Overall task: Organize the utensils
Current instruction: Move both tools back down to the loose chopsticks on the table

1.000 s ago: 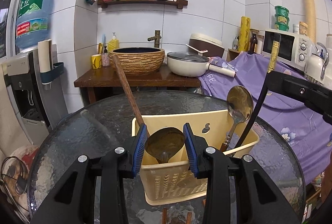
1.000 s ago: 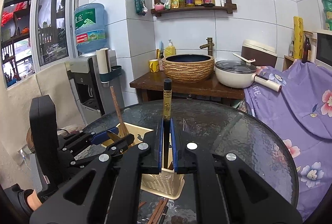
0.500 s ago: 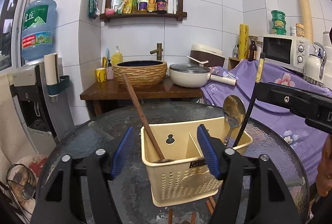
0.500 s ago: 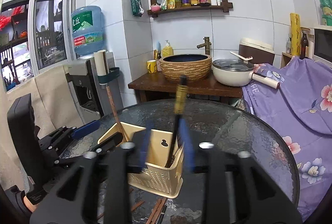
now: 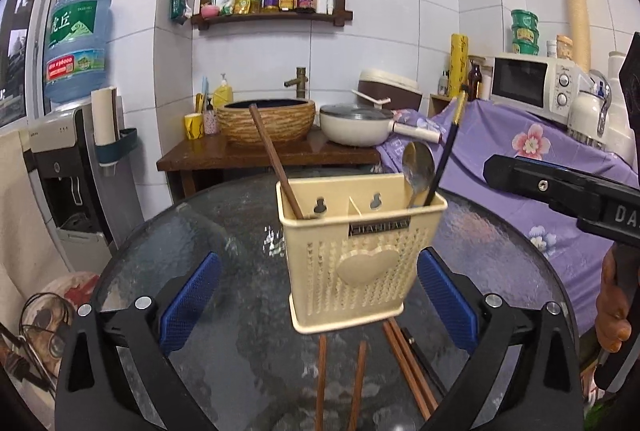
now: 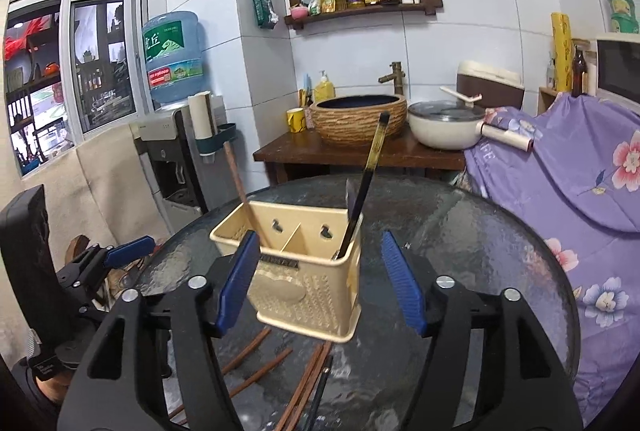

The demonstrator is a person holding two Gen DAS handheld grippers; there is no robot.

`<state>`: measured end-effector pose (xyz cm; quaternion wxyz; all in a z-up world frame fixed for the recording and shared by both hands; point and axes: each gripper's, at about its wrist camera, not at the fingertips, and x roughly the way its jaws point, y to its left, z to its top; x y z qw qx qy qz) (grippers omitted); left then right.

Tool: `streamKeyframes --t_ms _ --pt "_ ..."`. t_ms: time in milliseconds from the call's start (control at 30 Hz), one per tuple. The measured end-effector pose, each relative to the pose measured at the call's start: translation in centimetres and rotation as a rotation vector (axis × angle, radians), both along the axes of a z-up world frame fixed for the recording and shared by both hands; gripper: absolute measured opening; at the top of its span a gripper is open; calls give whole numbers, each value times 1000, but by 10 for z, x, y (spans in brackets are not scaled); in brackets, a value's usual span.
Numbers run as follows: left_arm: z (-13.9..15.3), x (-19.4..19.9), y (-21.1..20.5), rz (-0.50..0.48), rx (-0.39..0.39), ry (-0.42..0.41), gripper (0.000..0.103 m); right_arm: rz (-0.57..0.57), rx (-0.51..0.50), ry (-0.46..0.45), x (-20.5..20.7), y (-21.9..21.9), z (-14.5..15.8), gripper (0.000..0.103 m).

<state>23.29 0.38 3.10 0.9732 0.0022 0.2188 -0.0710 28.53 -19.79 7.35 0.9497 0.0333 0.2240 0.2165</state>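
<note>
Round glass table, cream utensil caddy ahead of us.
Only our left view shows the metal spoon; both our grippers, left gripper and right gripper, are spreading wider, empty, short of the caddy.

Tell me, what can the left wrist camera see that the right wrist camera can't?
Only the left wrist view shows the shiny metal spoon standing in the holder, the heart on the holder's front, and the white microwave.

Only the right wrist view shows the window.

Both show the yellow utensil holder on the glass table, the wooden-handled ladle in its left compartment, the black chopstick in its right one, and brown chopsticks lying in front. The left gripper and right gripper are both opening, with nothing held.
</note>
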Motion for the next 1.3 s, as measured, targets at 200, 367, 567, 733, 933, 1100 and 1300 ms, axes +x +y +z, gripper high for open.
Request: streamKeyframes --t_ms 200,367,567,733,933,1100,1300 --pt "-17 -14 1 1 8 53 97 30 -58 50 -22 7 -24 70" --pt "-33 -23 7 6 11 105 97 40 -58 126 -29 5 -51 70" --pt "-57 -30 10 28 62 194 97 10 -88 205 -33 -1 -84 70" --pt "-76 -34 15 25 49 253 96 -3 -141 271 -34 -4 -109 67" --pt "-92 -34 13 7 74 308 79 15 -191 346 -35 5 -134 51" --pt "-98 -30 13 -6 72 340 65 31 -215 392 -34 15 -146 41" --pt "-105 -21 15 -11 67 378 48 25 -240 424 -29 25 -153 29"
